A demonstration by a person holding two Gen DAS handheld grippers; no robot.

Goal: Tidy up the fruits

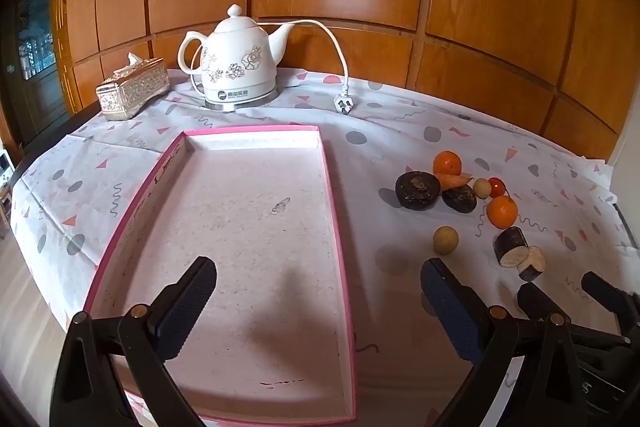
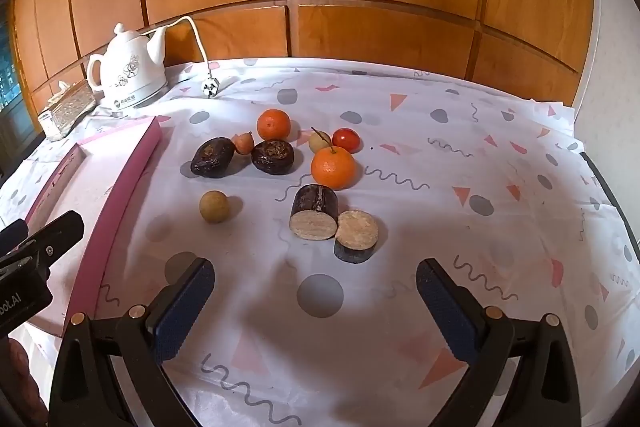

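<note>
A pink-rimmed tray [image 1: 335, 227] lies empty on the patterned tablecloth; its rim shows in the right wrist view [image 2: 132, 163]. To its right lie two oranges [image 2: 333, 167] [image 2: 273, 124], two dark wrinkled fruits [image 2: 212, 157] [image 2: 273, 156], a tan round fruit [image 2: 215, 206], a red tomato [image 2: 346, 139], a pale small fruit [image 2: 319, 142], a small pear-like fruit [image 2: 244, 143] and two cut dark cane pieces [image 2: 316, 213] [image 2: 355, 235]. My left gripper [image 1: 318, 297] is open over the tray's near right edge. My right gripper [image 2: 315, 297] is open and empty, in front of the cane pieces.
A white floral kettle [image 1: 236, 63] with a loose cord and plug [image 1: 343, 103] stands at the back. A silver tissue box [image 1: 132, 90] sits left of it. Wooden panels close the back. The table edge drops off at left.
</note>
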